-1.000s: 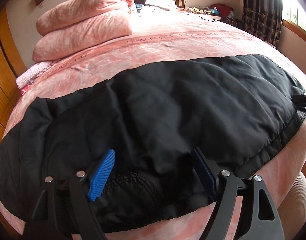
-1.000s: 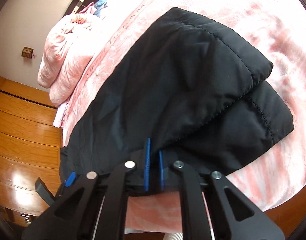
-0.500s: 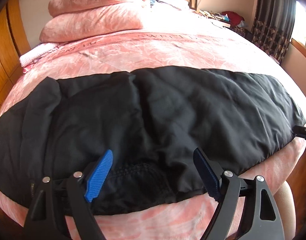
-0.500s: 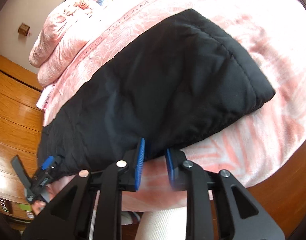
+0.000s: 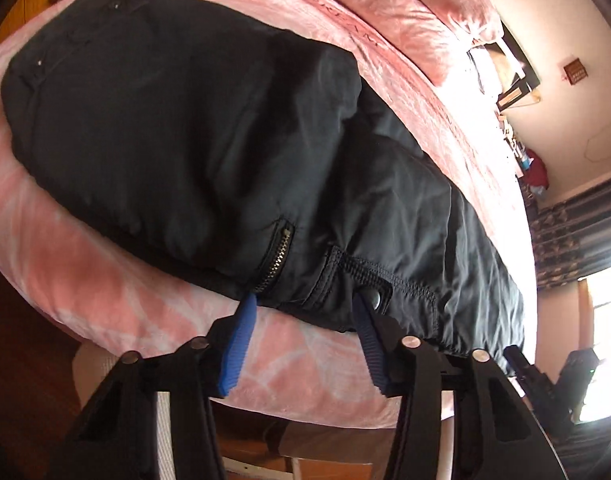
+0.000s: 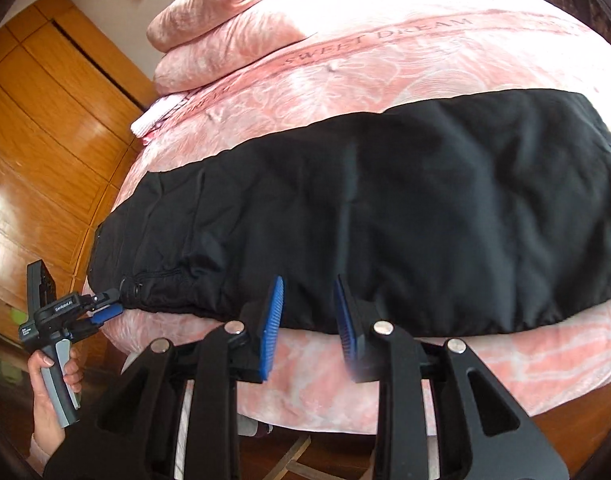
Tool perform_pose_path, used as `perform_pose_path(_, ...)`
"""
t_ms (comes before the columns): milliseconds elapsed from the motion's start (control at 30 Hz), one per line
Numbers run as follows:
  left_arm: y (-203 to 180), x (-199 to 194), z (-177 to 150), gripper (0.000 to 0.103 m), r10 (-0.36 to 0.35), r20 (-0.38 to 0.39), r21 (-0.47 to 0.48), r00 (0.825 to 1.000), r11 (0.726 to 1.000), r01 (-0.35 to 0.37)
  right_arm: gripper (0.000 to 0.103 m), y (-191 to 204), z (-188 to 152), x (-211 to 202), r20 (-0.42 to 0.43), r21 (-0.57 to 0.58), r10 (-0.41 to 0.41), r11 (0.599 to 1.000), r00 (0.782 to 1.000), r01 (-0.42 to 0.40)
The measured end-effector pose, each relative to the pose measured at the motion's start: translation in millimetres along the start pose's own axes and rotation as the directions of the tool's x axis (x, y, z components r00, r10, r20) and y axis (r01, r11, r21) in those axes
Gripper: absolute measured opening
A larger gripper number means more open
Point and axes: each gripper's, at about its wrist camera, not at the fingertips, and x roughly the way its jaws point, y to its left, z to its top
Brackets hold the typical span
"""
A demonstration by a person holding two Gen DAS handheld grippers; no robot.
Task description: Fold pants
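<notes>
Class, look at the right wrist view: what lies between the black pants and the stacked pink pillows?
Only pink bedspread, printed "SWEET DREAM", separates the pants from the pillows, shown in the right wrist view.

Black pants (image 6: 385,208) lie across a pink bedspread (image 6: 385,60) with a pale leaf pattern; both tools have blue pads (image 6: 271,320); the wardrobe (image 6: 37,120) is orange-brown wood.

My matte black gripper frames, silver screws (image 6: 234,327), ribbed blue fingers (image 6: 271,324), grey-and-black handle (image 6: 59,384), my bare hand (image 6: 51,396), pink cuff.
</notes>
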Motion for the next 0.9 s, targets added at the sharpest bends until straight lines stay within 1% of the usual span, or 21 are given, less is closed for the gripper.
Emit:
perform_pose_path(67, 9, 6, 5, 0.046, -0.036, -0.021, -0.046, 0.999, 0.998, 0.035, 0.027, 17, 1, 12, -0.014, -0.030, 0.020, 0.999, 1.000, -0.020)
perform_pose_path(167, 20, 14, 8, 0.046, -0.080, -0.039, -0.109, 0.996, 0.991, 0.075, 0.027, 31, -1, 19, -0.028, -0.056, 0.023, 0.998, 0.999, -0.025)
perform_pose_path(233, 27, 14, 10, 0.043, -0.109, -0.031, -0.148, 0.994, 0.984, 0.104, 0.027, 35, 0, 23, -0.037, -0.062, 0.029, 0.998, 0.999, -0.031)
perform_pose_path(267, 30, 13, 10, 0.037, -0.113, -0.030, -0.159, 0.993, 0.982, 0.107, 0.027, 36, 0, 24, -0.038, -0.069, 0.022, 0.997, 0.999, -0.025)
perform_pose_path(300, 34, 13, 9, 0.028, -0.109, -0.034, -0.172, 0.993, 0.980, 0.102, 0.027, 36, -2, 25, -0.040, -0.075, 0.009, 0.997, 0.999, -0.012)
perform_pose_path(333, 38, 11, 7, 0.027, -0.111, -0.033, -0.187, 0.993, 0.977, 0.103, 0.027, 37, -2, 26, -0.044, -0.083, -0.004, 0.997, 0.999, 0.001)
perform_pose_path(400, 49, 11, 3, 0.027, -0.097, -0.034, -0.220, 0.995, 0.972, 0.087, 0.027, 38, -5, 26, -0.045, -0.094, -0.008, 0.996, 0.999, 0.004)
perform_pose_path(500, 59, 5, 9, 0.027, -0.124, 0.045, -0.264, 0.991, 0.955, 0.132, 0.027, 38, -4, 31, -0.054, -0.098, -0.004, 0.995, 0.999, -0.001)
perform_pose_path(533, 59, 4, 13, 0.027, -0.129, 0.067, -0.264, 0.989, 0.954, 0.142, 0.027, 39, -4, 33, -0.057, -0.102, -0.011, 0.995, 0.998, 0.005)
perform_pose_path(633, 57, 12, 24, 0.027, -0.114, 0.051, -0.272, 0.992, 0.954, 0.123, 0.027, 39, -5, 37, -0.063, -0.104, -0.019, 0.995, 0.998, 0.013)
perform_pose_path(700, 59, 13, 24, 0.019, -0.112, 0.062, -0.285, 0.992, 0.950, 0.125, 0.027, 37, -5, 38, -0.063, -0.094, -0.017, 0.996, 0.998, 0.011)
perform_pose_path(767, 60, 7, 19, 0.010, -0.117, 0.088, -0.296, 0.989, 0.945, 0.138, 0.027, 35, -5, 38, -0.063, -0.090, -0.023, 0.996, 0.998, 0.017)
perform_pose_path(833, 60, -1, 11, 0.007, -0.104, 0.114, -0.293, 0.988, 0.947, 0.134, 0.027, 32, -6, 39, -0.064, -0.090, -0.038, 0.995, 0.997, 0.032)
perform_pose_path(900, 62, 1, 3, 0.006, -0.075, 0.109, -0.301, 0.991, 0.948, 0.105, 0.027, 30, -5, 41, -0.067, -0.088, -0.047, 0.995, 0.997, 0.041)
